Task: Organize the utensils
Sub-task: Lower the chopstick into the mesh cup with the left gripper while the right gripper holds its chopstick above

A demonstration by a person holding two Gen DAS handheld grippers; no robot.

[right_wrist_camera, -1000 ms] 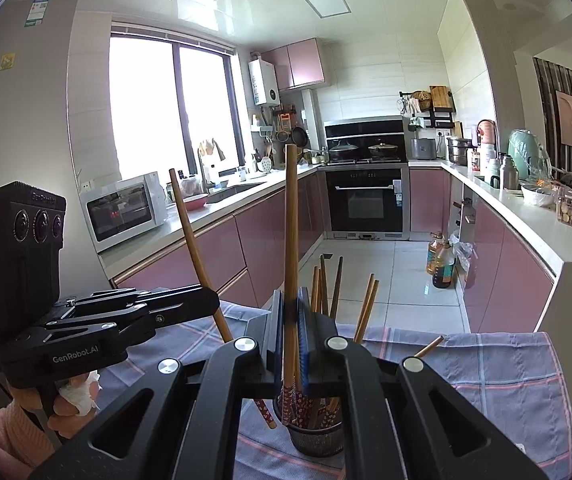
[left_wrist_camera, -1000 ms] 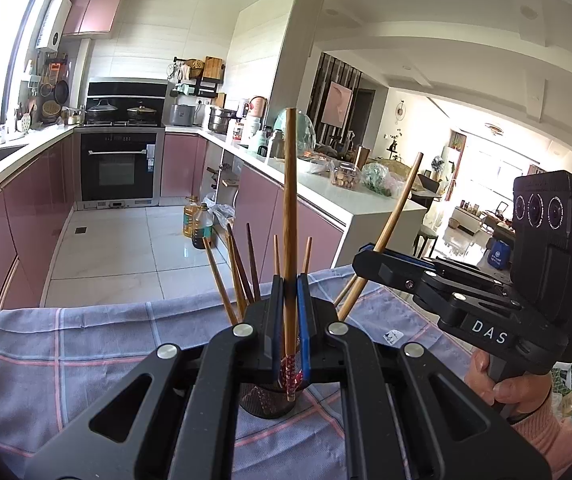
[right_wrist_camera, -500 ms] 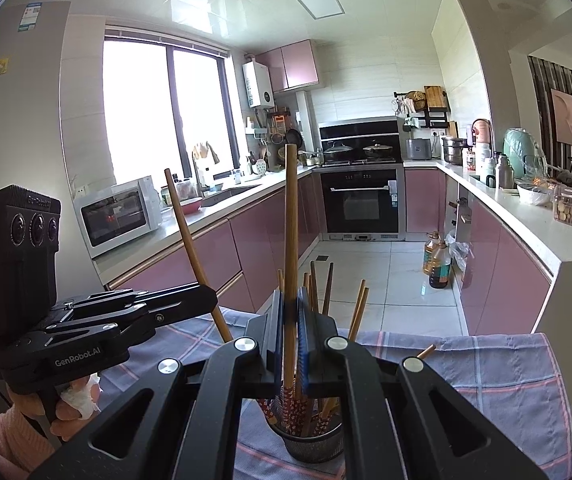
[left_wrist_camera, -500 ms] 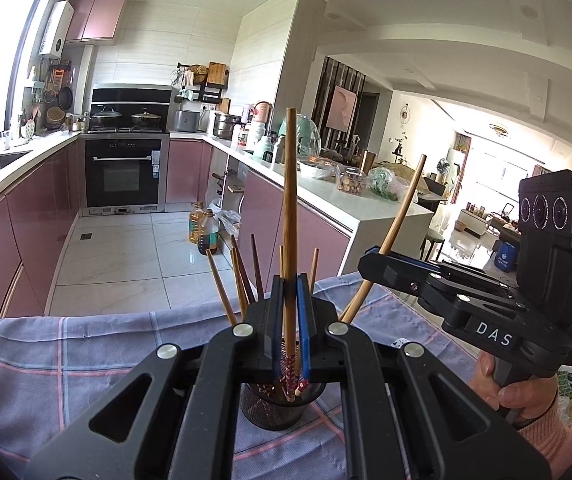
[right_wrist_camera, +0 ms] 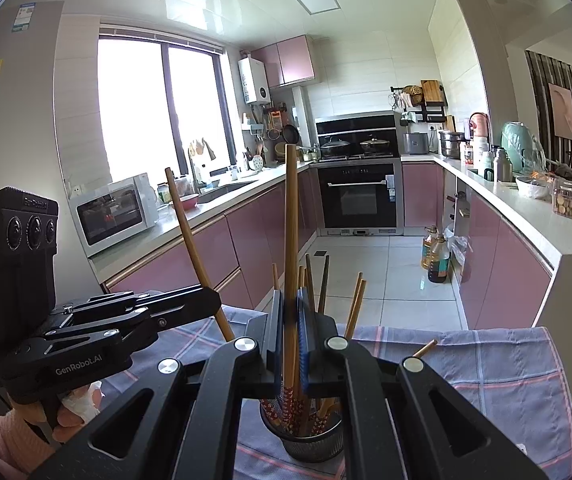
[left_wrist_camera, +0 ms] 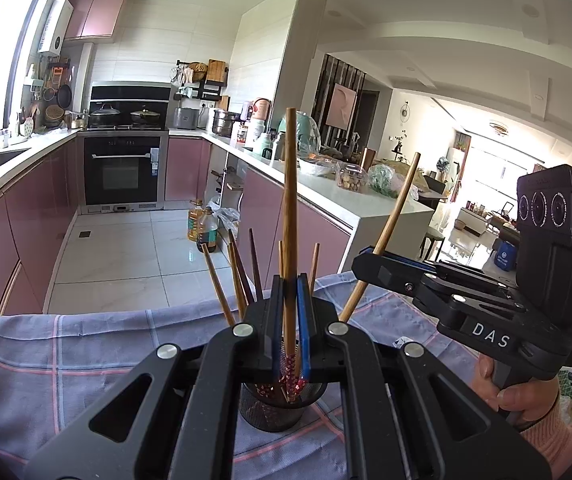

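Checked cloth [left_wrist_camera: 66, 352] carries a mesh holder [right_wrist_camera: 310, 436] of chopsticks beneath both tools, each clamping 1 chopstick.

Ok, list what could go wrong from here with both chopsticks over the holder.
1. The left gripper and right gripper each clamp one chopstick low down, so a long end could swing on release.
2. The mesh holder is already crowded; an incoming tip could jam on the sticks inside.
3. The holder stands on a loose checked cloth, so a sideways push might tip it.
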